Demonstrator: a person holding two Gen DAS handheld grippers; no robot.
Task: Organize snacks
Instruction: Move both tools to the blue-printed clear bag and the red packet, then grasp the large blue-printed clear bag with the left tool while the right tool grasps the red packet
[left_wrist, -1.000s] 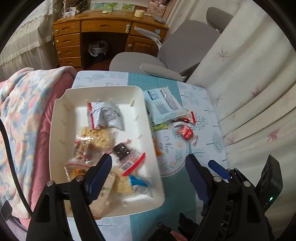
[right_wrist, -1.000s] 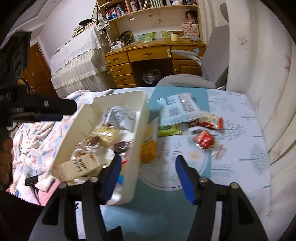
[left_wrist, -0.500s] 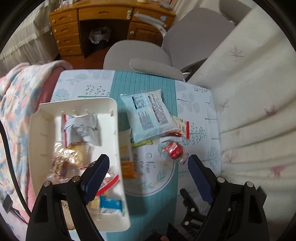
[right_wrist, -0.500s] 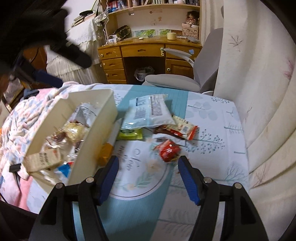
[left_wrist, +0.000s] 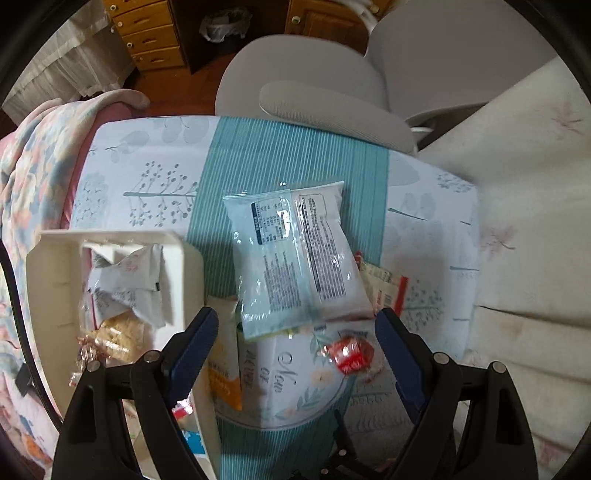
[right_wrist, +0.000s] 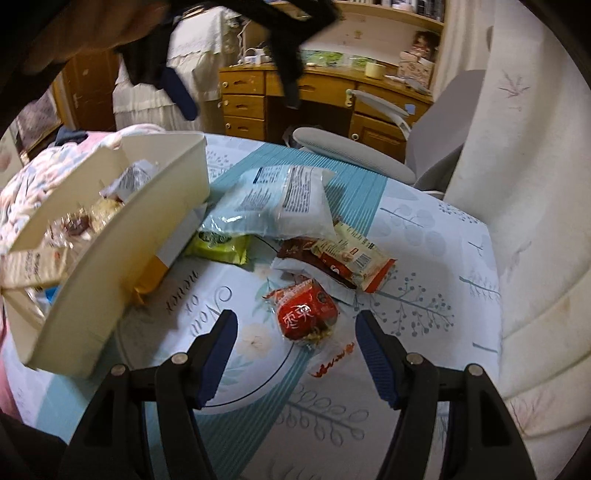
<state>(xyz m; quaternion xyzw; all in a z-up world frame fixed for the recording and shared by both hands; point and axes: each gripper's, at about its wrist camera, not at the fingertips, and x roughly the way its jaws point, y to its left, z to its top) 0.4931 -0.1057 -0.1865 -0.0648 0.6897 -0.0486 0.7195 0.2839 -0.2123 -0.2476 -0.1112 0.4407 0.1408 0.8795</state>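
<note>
Both grippers are over the table now, and both are empty. The right gripper (right_wrist: 293, 334) hangs with its jaws spread wide, lined up on the red snack packet (right_wrist: 306, 314), which lies on the tablecloth (right_wrist: 424, 258) to the right of the cream bin (right_wrist: 122, 236), well apart from its wall. The left gripper (left_wrist: 297, 332) is also wide apart, looking down at the big pale blue bag (left_wrist: 295, 254) lying just right of the bin; the same red packet (left_wrist: 349, 354) sits between its fingers in that view.

The step in hand looks like the pick of the red packet. To do it well, I'd bring the right gripper straight down so one finger lands on each side of the packet's plump middle, not on the crinkled film tail trailing toward the camera, then close gently, since the wrapper should be slippery and the contents crushable. Lift clear before swinging left over the bin's wall.

Beyond the red packet lie a red-and-cream wrapper (right_wrist: 351, 258) and a green pouch (right_wrist: 218, 243), the pouch tucked partly under the blue bag (right_wrist: 280, 203). An orange pack (right_wrist: 147, 273) leans against the bin's outer wall.

Writing? The red packet carries white Chinese characters I can't read with confidence. The tablecloth shows cursive letters, upside down. The blue bag's panels are too small to read.
</note>
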